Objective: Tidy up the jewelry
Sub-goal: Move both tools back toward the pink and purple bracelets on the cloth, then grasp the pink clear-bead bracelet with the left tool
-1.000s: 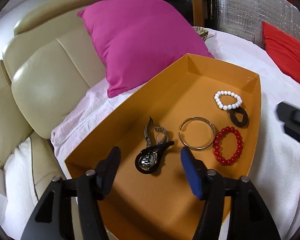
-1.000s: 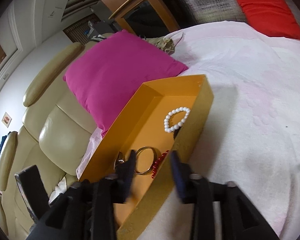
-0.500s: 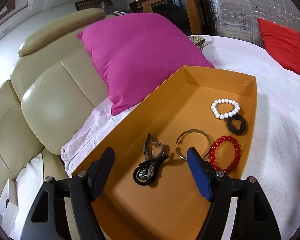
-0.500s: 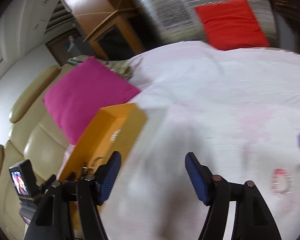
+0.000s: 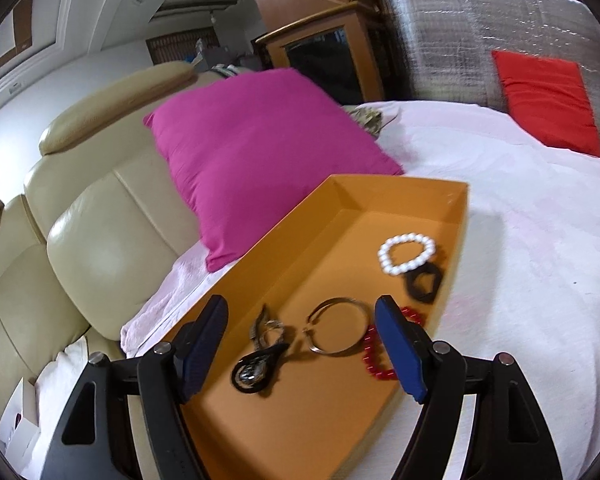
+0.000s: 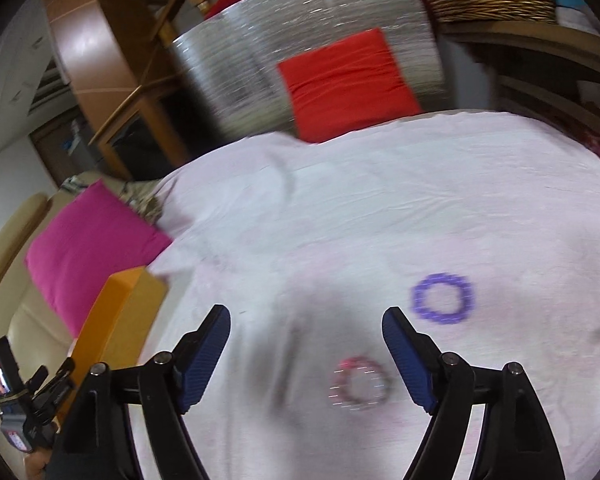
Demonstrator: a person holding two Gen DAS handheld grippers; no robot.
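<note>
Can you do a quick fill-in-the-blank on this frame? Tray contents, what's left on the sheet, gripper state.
1. The white bead bracelet lies inside the ______ tray.
2. On the sheet, outside the tray, lie a pink bracelet and a ______ one.
3. The right gripper has its jaws ______, with nothing between them.
4. The cushion beside the tray is ______.

Missing words: orange; purple; open; magenta

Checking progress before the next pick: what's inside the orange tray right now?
Inside the orange cardboard tray: white bead bracelet, black ring-shaped piece, silver bangle, red bead bracelet partly hidden behind the left claw's finger, wristwatch.
</note>
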